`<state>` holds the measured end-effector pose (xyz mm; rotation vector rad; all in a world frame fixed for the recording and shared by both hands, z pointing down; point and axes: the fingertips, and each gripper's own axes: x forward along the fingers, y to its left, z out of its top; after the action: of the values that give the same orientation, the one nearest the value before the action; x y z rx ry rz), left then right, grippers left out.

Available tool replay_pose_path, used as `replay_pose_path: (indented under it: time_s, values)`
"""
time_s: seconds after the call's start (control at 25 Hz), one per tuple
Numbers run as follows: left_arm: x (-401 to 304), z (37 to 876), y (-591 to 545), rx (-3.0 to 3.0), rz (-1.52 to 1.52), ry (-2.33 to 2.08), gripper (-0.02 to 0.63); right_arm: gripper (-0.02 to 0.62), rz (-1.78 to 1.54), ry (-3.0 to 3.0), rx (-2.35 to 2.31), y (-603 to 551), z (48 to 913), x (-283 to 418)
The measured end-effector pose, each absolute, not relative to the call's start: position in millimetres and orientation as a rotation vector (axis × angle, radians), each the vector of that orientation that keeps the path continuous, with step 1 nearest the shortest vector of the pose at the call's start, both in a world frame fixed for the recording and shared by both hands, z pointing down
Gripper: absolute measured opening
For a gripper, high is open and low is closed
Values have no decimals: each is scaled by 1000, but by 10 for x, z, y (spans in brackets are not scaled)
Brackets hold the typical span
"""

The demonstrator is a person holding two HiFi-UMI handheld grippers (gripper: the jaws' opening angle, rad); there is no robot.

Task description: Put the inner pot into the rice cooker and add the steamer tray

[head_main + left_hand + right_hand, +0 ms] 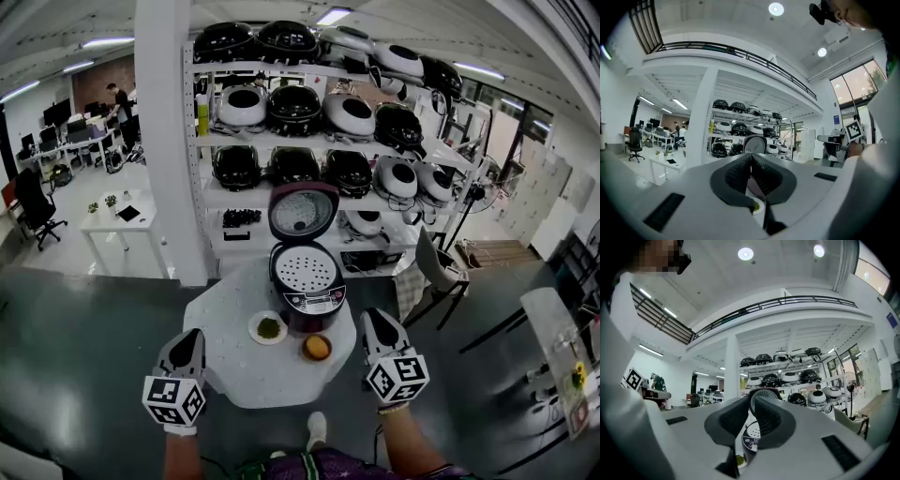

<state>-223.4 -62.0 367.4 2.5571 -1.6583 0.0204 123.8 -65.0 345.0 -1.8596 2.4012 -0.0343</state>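
Steamer tray [305,270], round and perforated, sits in the rice cooker [316,306]; left tongs [190,337] closed, right tongs [376,319] barely ajar, empty.

Your left gripper [751,158] had a smooth, matt grey plastic shell; its finger pads [736,176] were dark, matt and finely ribbed. Ahead of your fingers, the rice cooker [309,305] wore a glossy dark casing, and its steamer tray [305,271] looked pale, perforated and dull. Below your fingertips, the table [230,375] was smooth and matt.
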Motion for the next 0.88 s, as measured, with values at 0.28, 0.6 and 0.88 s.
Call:
replay_pose_path:
  time_s: [0.28,0.6,0.88]
  values:
    - [-2147,3514,-502,2595,1,-1677,23,5,22,2379,-1859,-455,3322,1175]
    - [-2086,3441,-480,2590,-56,-1640,22,3,-47,2401,-1871,-478,3399,1134]
    - [-2085,3459,-470,2586,-58,-1654,23,3,-65,2400,-1862,-470,3431,1161]
